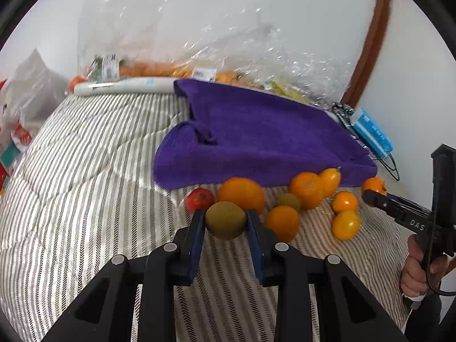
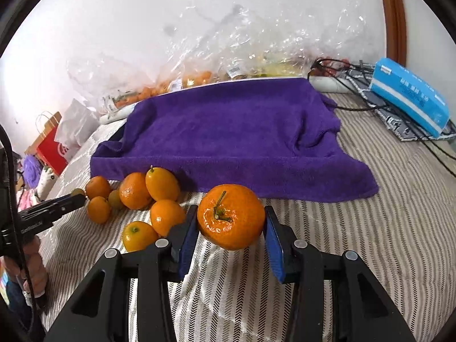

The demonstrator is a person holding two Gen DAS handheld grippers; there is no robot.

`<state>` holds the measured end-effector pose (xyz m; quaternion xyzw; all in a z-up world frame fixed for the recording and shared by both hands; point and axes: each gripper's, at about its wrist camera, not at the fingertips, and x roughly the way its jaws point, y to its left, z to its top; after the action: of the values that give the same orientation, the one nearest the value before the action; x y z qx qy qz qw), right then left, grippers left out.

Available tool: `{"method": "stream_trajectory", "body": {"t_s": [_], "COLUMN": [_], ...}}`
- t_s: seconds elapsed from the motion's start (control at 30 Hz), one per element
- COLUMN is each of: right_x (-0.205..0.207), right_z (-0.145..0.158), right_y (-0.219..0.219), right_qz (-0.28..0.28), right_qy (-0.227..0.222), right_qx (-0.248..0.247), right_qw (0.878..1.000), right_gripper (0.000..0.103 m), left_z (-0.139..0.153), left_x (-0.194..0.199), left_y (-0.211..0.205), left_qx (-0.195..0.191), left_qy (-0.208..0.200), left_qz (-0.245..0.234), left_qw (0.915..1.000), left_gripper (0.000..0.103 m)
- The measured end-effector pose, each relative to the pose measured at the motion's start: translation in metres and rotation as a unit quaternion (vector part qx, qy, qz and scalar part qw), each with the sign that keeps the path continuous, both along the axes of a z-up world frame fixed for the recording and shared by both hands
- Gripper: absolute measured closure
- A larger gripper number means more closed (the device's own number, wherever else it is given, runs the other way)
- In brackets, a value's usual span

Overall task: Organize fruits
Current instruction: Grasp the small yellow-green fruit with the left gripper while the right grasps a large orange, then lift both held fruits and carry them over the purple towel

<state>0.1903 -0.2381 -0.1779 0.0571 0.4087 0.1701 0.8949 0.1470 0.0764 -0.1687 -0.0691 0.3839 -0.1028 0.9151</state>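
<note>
Both hands are at the pick-up step, each with a fruit taken out of the loose pile. The left gripper [image 1: 225,222] has its fingers [image 1: 196,242] clenched on a brownish-green kiwi [image 1: 225,220], pads pressed to both sides of it. The right gripper [image 2: 231,228] has a large mandarin [image 2: 231,216] between its fingers; the left pad touches the peel, while on the right the contact is hard to see — going by how the fruit sits raised between the pads, I judge it grasped.

Both fruits are low over the striped bedspread [image 1: 85,185], near the front edge of the purple towel [image 2: 228,131], which drapes over what looks like a shallow tray. The rest of the pile lies on the bed along that front edge: a big orange [image 1: 242,195], a small red fruit [image 1: 200,199], a second kiwi [image 1: 288,201] and several kumquats [image 2: 162,183].

The likely next move (a guess from the layout) is to lift both fruits clear of the pile and carry them to separate spots on the towel — kiwis in one place, citrus in another. That calls for a steady, even hold, since round fruit rolls easily on a soft bed and could slip from flat pads, and for setting each down gently before letting go.
</note>
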Motion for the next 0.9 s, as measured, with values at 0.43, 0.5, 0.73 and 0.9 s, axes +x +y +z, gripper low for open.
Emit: {"method": "stream_trajectory", "body": {"t_s": [0.43,0.5,0.73,0.9], "right_x": [-0.01,-0.009,0.003,0.031], "right_z": [0.014,0.023,0.079,0.109], "right_y": [0.005,0.005,0.008,0.015], "right_qz": [0.01,0.019,0.036,0.034], "right_qy": [-0.027,-0.024,-0.081,-0.123], "right_qx": [-0.002,0.017,0.024,0.019], "right_qw": [1.0,0.999,0.996,0.992], "right_gripper": [0.059,0.059,0.059,0.059], "left_z": [0.016,0.023,0.078,0.093], "left_x": [-0.009,-0.006,0.002,0.036], "left_y": [-0.006,-0.006,-0.027,-0.034], "left_qx": [0.006,-0.011,-0.019,-0.022], "left_qy": [-0.039,-0.031,-0.099,-0.101], "left_qz": [0.001,0.002,-0.029,-0.005], "left_qw": [0.9992,0.9995,0.9944,0.9946], "left_gripper": [0.075,0.075,0.075,0.075]}}
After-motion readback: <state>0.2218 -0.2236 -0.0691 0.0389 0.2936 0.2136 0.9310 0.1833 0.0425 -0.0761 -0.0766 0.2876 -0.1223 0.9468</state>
